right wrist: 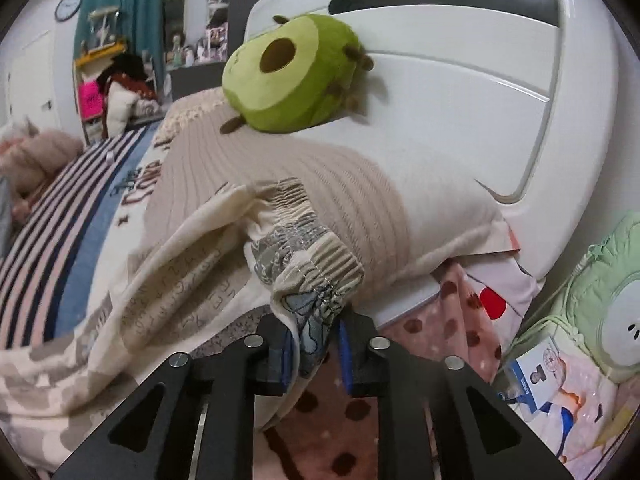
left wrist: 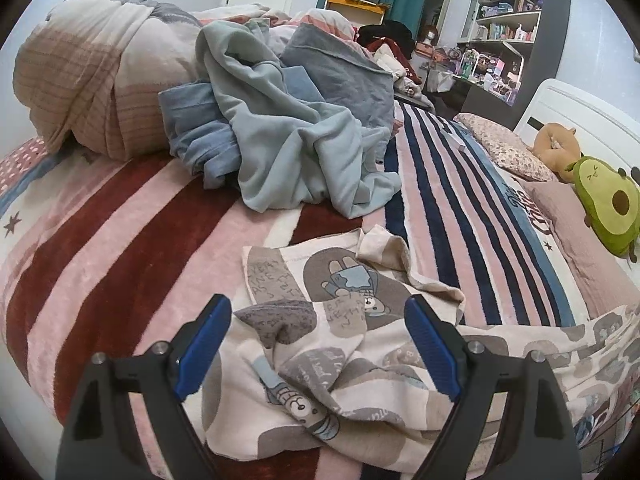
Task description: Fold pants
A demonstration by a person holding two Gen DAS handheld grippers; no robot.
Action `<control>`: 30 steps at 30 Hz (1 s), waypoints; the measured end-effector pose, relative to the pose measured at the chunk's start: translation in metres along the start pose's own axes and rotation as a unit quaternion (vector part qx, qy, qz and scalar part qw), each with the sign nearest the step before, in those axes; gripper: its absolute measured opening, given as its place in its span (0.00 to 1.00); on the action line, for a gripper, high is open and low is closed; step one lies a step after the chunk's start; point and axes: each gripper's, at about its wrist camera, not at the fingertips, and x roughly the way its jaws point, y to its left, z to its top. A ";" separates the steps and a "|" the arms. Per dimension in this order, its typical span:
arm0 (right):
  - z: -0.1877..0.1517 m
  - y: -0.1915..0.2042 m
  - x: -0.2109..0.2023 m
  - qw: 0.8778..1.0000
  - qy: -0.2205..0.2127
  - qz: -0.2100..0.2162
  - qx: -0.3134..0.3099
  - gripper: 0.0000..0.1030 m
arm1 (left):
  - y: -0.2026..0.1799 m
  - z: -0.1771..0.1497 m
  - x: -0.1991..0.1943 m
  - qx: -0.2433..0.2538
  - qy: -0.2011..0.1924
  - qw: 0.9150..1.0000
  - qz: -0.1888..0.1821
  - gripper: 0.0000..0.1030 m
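Cream pants (left wrist: 320,360) printed with grey patches and cartoon bears lie crumpled on the striped bed blanket (left wrist: 120,240). My left gripper (left wrist: 316,304) hangs just over the bunched leg end, its blue pads (left wrist: 204,344) wide apart and gripping nothing. In the right wrist view the same pants (right wrist: 180,280) run off to the left, and their gathered elastic waistband (right wrist: 320,268) rises in front of a ribbed beige pillow (right wrist: 320,184). My right gripper (right wrist: 314,336) is nearly closed, with a fold of the waistband pinched between its jaws.
A heap of light blue clothes (left wrist: 288,120) and a rolled duvet (left wrist: 80,72) fill the far part of the bed. An avocado plush (right wrist: 288,76) leans on the white headboard (right wrist: 460,80). Crowded shelves (left wrist: 508,32) stand beyond the bed.
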 end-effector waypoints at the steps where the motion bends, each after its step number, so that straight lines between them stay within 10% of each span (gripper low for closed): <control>1: 0.001 0.001 -0.005 1.000 -0.007 0.002 0.001 0.27 | 0.001 0.002 0.001 0.000 0.000 1.000 -0.001 0.84; 17: 0.021 0.040 -0.058 0.995 -0.057 0.072 -0.039 0.45 | 0.039 0.036 0.120 -0.037 0.148 0.988 0.035 0.82; 24: 0.023 0.059 -0.062 0.991 -0.057 0.108 -0.047 0.45 | 0.026 0.030 0.112 -0.028 0.147 0.989 0.006 0.04; 30: 0.024 0.076 -0.065 0.987 -0.058 0.139 -0.053 0.45 | 0.034 0.026 0.077 -0.027 0.080 0.995 0.061 0.02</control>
